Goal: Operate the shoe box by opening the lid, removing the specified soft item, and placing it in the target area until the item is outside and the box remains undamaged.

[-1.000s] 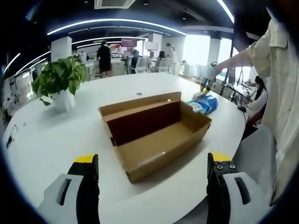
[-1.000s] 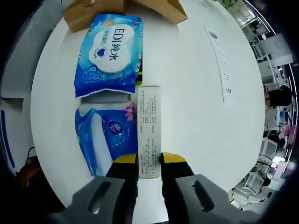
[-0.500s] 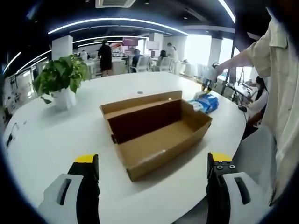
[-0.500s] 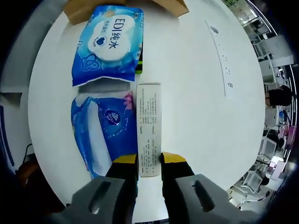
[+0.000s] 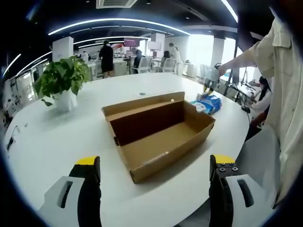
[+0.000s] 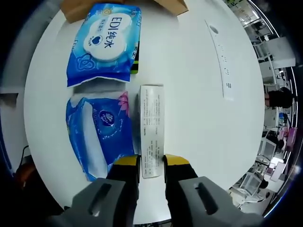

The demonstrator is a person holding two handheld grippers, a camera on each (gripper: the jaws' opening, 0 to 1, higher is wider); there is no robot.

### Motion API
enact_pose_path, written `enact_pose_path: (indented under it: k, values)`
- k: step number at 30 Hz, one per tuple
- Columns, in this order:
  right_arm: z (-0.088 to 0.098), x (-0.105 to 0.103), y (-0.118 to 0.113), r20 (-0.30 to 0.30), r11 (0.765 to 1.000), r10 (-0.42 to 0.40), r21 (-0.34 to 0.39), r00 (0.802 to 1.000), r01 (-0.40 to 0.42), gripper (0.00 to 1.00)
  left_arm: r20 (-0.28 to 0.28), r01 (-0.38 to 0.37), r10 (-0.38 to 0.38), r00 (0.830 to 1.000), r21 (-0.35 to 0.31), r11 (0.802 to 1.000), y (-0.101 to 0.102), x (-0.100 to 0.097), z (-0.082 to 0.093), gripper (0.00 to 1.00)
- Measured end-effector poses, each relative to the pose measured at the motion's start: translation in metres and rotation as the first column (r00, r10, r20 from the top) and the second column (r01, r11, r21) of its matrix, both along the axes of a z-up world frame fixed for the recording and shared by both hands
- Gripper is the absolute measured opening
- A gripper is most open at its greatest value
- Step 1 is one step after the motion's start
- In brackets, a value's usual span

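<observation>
Shoebox (image 5: 158, 135) open on the white table (image 5: 57, 137), nothing visible inside.
Left gripper (image 5: 154, 189) hangs at 6 o'clock of the box, jaws spread wide and holding nothing. Right gripper (image 6: 151, 165) has its jaws closed on a slim white carton (image 6: 151, 130) lying on the table, with two blue wipe packs (image 6: 102, 42) at its 9 to 11 o'clock, beside the shoebox.

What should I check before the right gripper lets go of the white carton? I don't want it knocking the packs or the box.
1. Right gripper shut on white carton: ok.
2. Carton resting on table: cannot tell.
3. Carton beside the two blue packs, not on them: ok.
4. Shoe box open, empty, undamaged: ok.
5. Left gripper open, short of the box: ok.
</observation>
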State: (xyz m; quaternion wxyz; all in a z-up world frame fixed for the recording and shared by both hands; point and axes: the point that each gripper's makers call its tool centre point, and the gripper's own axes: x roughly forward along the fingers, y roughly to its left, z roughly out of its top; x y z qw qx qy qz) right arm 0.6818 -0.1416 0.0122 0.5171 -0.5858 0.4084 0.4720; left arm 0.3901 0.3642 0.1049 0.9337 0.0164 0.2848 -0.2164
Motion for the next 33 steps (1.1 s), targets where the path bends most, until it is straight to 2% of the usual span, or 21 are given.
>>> enact_pose_path:
  k: [13,20,25,29,32,33]
  values:
    - [0.021,-0.002,0.013,0.062,0.998,-0.03,0.052,0.998,0.027,0.24,-0.011,0.038,-0.038,0.999,0.009,0.999,0.0,0.009,0.003,0.95]
    - [0.032,-0.015,0.019,0.078,0.993,-0.079,0.096,0.994,0.072,0.27,-0.031,0.062,-0.061,0.998,0.028,0.998,0.001,0.011,0.004,0.91]
    - [0.042,-0.032,0.022,0.086,0.987,-0.109,0.128,0.99,0.097,0.31,-0.038,0.087,-0.085,0.996,0.061,0.994,0.003,0.016,0.005,0.89]
    - [0.049,-0.048,0.028,0.091,0.975,-0.148,0.183,0.985,0.129,0.37,-0.039,0.115,-0.113,0.993,0.067,0.991,0.0,0.024,0.008,0.85]
    - [0.053,-0.058,0.032,0.091,0.955,-0.194,0.243,0.977,0.168,0.4,-0.047,0.139,-0.136,0.99,0.074,0.988,-0.002,0.029,0.007,0.85]
    - [0.055,-0.062,0.033,0.092,0.942,-0.23,0.271,0.969,0.198,0.4,-0.051,0.145,-0.142,0.989,0.075,0.987,-0.003,0.031,0.007,0.85]
